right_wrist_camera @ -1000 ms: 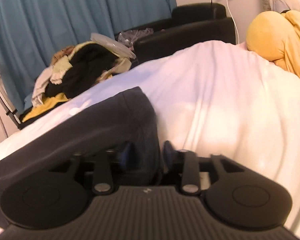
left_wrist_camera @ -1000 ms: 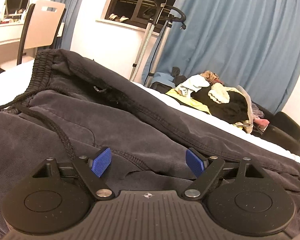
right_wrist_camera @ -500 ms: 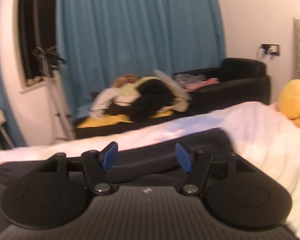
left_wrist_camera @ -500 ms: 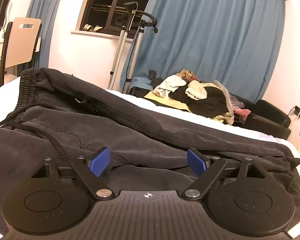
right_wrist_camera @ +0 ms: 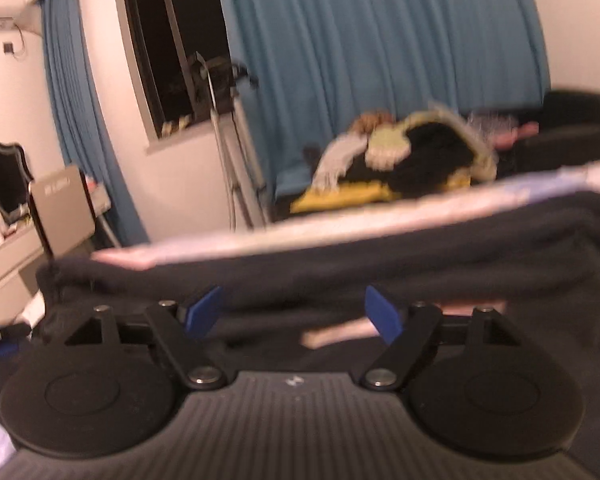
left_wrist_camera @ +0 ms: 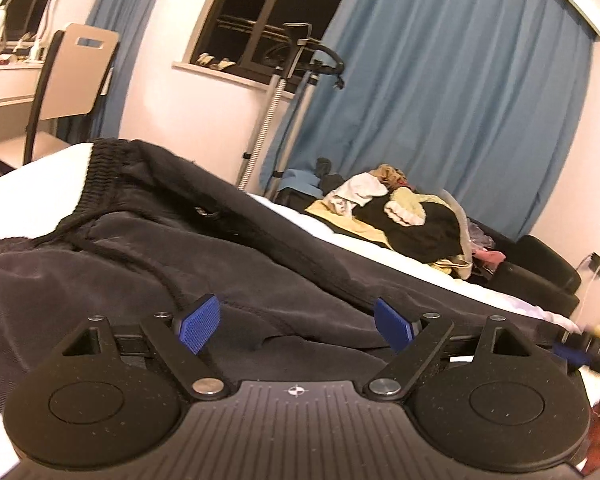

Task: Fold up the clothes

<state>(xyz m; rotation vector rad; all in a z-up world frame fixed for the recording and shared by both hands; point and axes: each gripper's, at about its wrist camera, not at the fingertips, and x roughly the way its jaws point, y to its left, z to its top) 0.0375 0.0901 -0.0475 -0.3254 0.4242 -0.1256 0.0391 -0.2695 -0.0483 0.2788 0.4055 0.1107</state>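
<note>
Dark grey sweatpants with a ribbed waistband and drawstring lie spread on the white bed. My left gripper hovers low over the pants' middle, open, its blue pads wide apart and nothing between them. In the blurred right wrist view the pants stretch across the frame as a long folded band. My right gripper is over the near cloth. Its jaws are opening, and the pads press on nothing.
A heap of mixed clothes lies on a dark sofa beyond the bed's far edge. A garment steamer stand is by the window and blue curtains. A chair and a dressing table stand at the left.
My right gripper let go of the pants' folded end, opened wide and swung left along the bed. The left gripper shifted a little and stayed open.
</note>
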